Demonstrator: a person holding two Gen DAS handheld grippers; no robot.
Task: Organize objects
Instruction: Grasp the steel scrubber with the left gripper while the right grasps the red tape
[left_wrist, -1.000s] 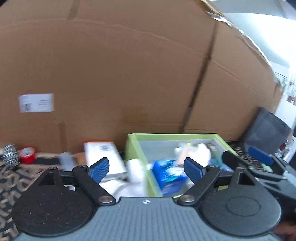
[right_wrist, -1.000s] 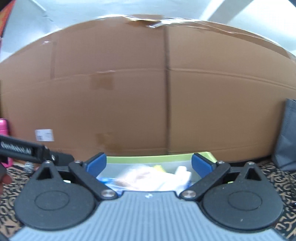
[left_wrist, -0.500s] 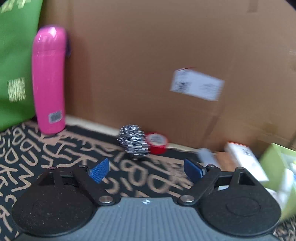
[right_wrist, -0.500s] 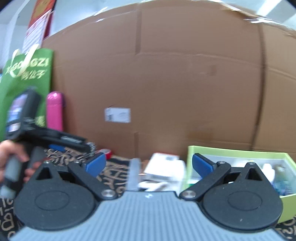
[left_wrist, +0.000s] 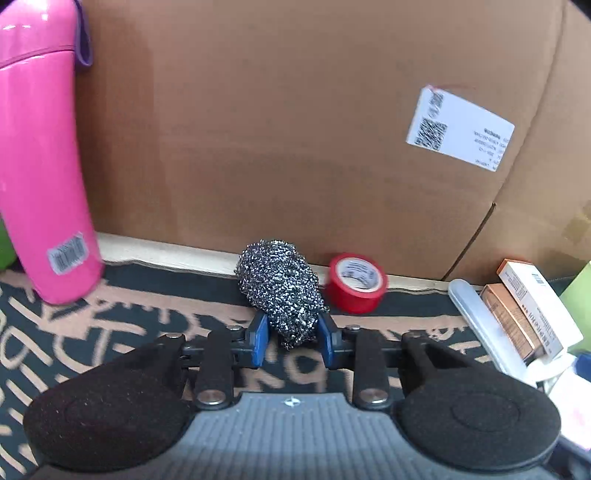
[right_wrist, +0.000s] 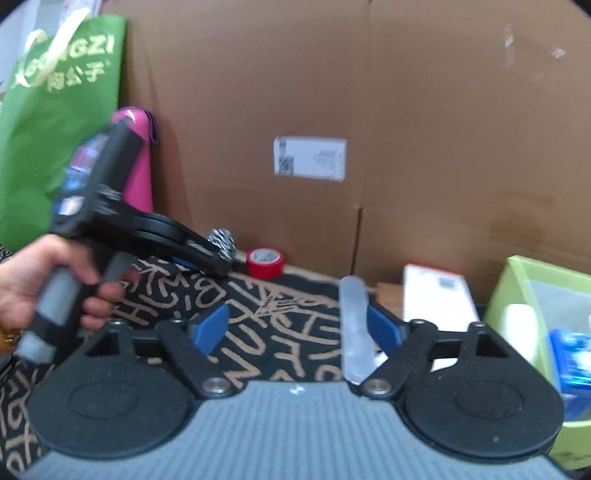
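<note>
A steel wool scrubber (left_wrist: 280, 288) sits on the patterned mat by the cardboard wall. My left gripper (left_wrist: 293, 338) is closed on its near end, blue pads touching both sides. In the right wrist view the left gripper (right_wrist: 218, 258) shows at the scrubber (right_wrist: 221, 240). My right gripper (right_wrist: 299, 328) is open and empty above the mat, near a translucent flat stick (right_wrist: 354, 325). A green bin (right_wrist: 535, 295) with several items stands at the right.
A red tape roll (left_wrist: 356, 282) lies right of the scrubber. A pink bottle (left_wrist: 40, 166) stands at the left before a green bag (right_wrist: 59, 110). Small boxes (left_wrist: 528, 310) and the stick (left_wrist: 480, 321) lie near the bin. A big cardboard box (left_wrist: 295, 129) walls the back.
My left gripper swung left from the green bin to the scrubber and closed on it. My right gripper turned left, away from the bin, and stayed open.
</note>
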